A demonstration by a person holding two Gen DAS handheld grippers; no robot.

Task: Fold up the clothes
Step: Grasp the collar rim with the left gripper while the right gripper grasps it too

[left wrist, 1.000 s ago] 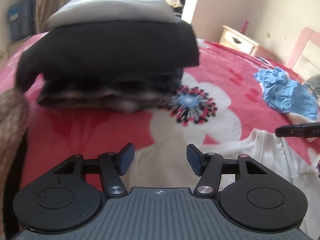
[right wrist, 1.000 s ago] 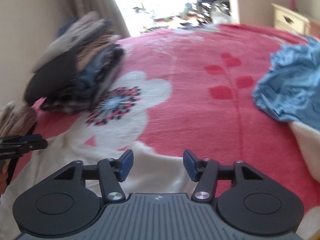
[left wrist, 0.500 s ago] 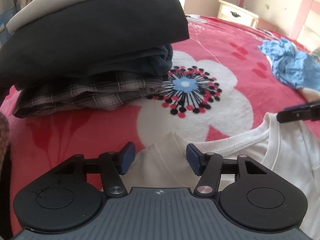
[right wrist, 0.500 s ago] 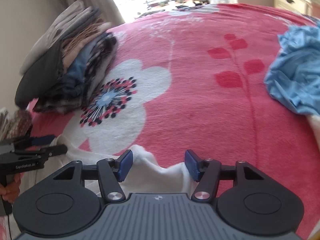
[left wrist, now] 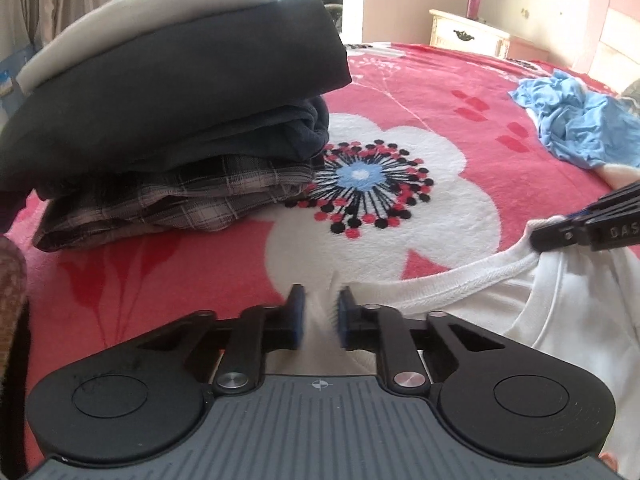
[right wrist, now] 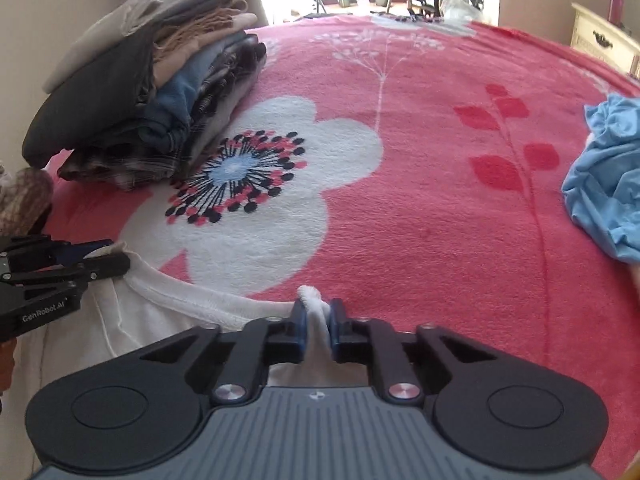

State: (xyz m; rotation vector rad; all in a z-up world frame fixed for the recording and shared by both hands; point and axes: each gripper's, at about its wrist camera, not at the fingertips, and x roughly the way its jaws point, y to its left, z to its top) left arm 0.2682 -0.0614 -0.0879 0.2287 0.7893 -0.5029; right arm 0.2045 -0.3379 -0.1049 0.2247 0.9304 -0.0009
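We have both grippers pinching the white T-shirt [left wrist: 568,304] at its collar, on the bed [right wrist: 420,208].

Left gripper [left wrist: 320,318]: fingers clenched on a fold of white cloth at one end of the neckline. Right gripper [right wrist: 318,326]: fingers clenched on a bunched tuft of collar at the other end. We see the shirt lying flat near the bed's near edge, collar rib stretched between the two grips. Folded clothes stack [left wrist: 172,120] sits toward the bed's left edge; crumpled blue garment [right wrist: 612,188] toward the right edge, well apart from the shirt.
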